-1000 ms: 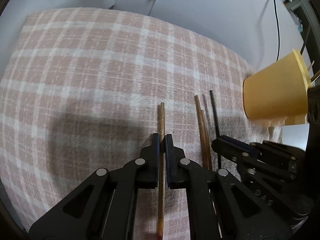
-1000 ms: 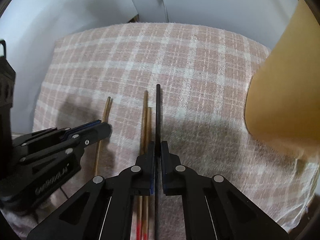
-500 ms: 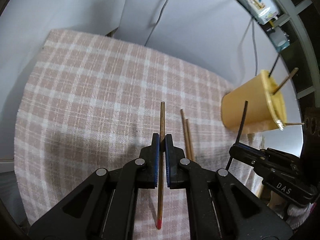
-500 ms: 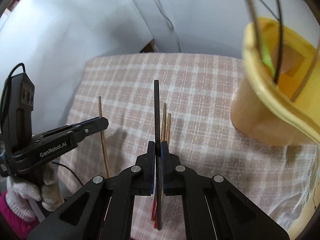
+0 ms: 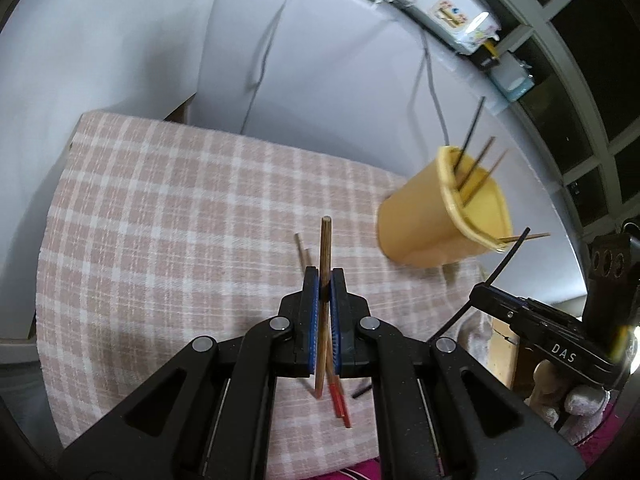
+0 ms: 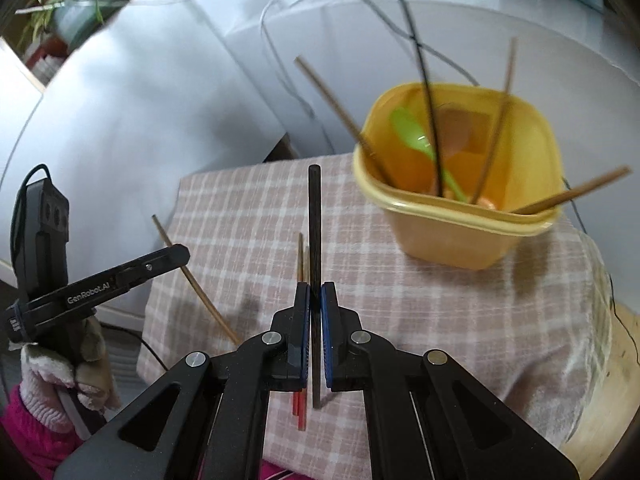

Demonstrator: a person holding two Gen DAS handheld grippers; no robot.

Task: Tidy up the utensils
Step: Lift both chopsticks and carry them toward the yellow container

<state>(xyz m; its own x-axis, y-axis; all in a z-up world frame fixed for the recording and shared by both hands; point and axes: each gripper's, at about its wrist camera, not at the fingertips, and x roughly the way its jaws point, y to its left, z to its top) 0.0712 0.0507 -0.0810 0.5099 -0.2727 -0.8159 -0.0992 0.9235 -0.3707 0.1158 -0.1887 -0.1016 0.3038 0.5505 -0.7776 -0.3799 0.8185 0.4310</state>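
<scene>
both fisheye views ride on a hand-held gripper and look steeply down along its fingers from above the worktop (image 5: 168,216). the left view faces the checked cloth with the yellow container (image 5: 436,232) at right; the right view sits nearer it. both share cloth, container and the loose chopsticks (image 6: 301,264).

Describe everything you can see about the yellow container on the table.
The yellow container is a squarish, round-cornered plastic tub with a thick rim, standing upright on the pink checked tablecloth near its far right corner. It is open-topped and already holds a green spoon, one black chopstick and several brown chopsticks that lean out over the rim. Neither gripper touches it.
</scene>
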